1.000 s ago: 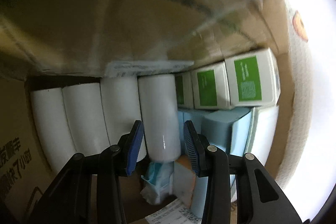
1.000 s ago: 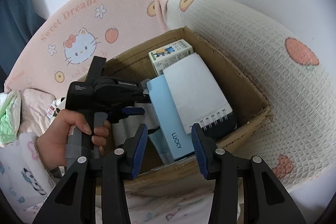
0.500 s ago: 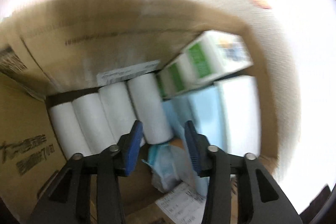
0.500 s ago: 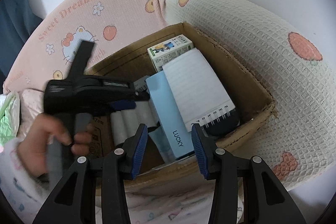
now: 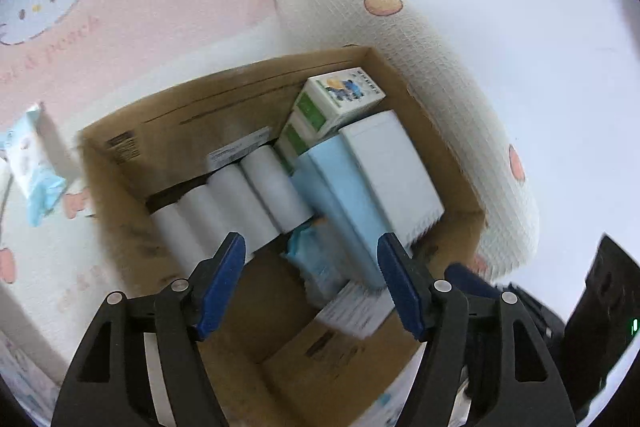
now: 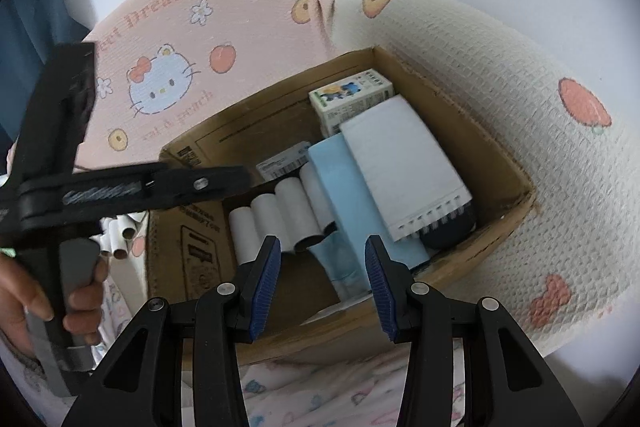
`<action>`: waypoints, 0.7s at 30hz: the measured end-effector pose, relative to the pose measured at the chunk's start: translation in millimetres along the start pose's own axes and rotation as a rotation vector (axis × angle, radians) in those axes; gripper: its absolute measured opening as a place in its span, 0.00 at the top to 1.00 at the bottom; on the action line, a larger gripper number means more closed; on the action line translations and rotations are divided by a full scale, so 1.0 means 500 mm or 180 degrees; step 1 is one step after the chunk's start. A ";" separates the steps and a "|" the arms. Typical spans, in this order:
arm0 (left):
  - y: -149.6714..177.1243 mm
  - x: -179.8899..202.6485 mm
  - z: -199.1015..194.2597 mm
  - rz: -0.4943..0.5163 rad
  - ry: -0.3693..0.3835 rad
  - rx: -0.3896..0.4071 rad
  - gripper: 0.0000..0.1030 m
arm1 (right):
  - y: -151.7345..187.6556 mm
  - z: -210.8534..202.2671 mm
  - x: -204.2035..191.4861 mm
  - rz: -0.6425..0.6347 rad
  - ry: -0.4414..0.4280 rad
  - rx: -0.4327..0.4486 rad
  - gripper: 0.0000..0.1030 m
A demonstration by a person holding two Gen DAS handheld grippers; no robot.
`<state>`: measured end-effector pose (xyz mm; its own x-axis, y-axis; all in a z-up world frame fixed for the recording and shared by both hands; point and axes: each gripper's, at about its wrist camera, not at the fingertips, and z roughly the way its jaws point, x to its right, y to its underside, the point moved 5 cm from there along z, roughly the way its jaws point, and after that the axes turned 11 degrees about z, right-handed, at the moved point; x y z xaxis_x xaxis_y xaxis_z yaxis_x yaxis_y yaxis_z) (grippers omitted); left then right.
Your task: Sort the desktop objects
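The corrugated cardboard box (image 6: 504, 163) holds four smooth white paper rolls (image 6: 276, 219) lying side by side along its left wall, a matte pale-blue book (image 6: 360, 211) and a white spiral-bound notebook (image 6: 400, 163) toward the right, and glossy green-and-white cartons (image 5: 340, 99) in the far corner. The left gripper (image 5: 312, 279) hangs above the box, its ribbed blue jaws opening with nothing between them; the right gripper (image 6: 322, 281) stands partly apart, also empty.

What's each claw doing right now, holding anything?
Left claw: empty, jaws opening wide above the cardboard box.
Right claw: open, holding nothing, pointed at the same box.
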<state>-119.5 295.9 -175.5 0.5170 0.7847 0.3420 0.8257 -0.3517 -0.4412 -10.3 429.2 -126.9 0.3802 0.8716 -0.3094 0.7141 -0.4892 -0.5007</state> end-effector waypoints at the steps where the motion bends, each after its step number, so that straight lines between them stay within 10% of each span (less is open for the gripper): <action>1: 0.009 -0.006 -0.021 0.0033 -0.0076 -0.0001 0.30 | 0.004 0.000 -0.004 0.0012 -0.0006 -0.0017 0.59; 21: 0.232 -0.081 -0.298 0.0902 -0.0457 0.0795 0.26 | 0.048 -0.065 -0.233 -0.0225 0.0144 0.0057 0.40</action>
<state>-11.0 147.6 -116.9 0.6648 0.7441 0.0661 0.5654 -0.4433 -0.6955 -18.4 316.9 -76.5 0.3557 0.9043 -0.2361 0.7296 -0.4266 -0.5345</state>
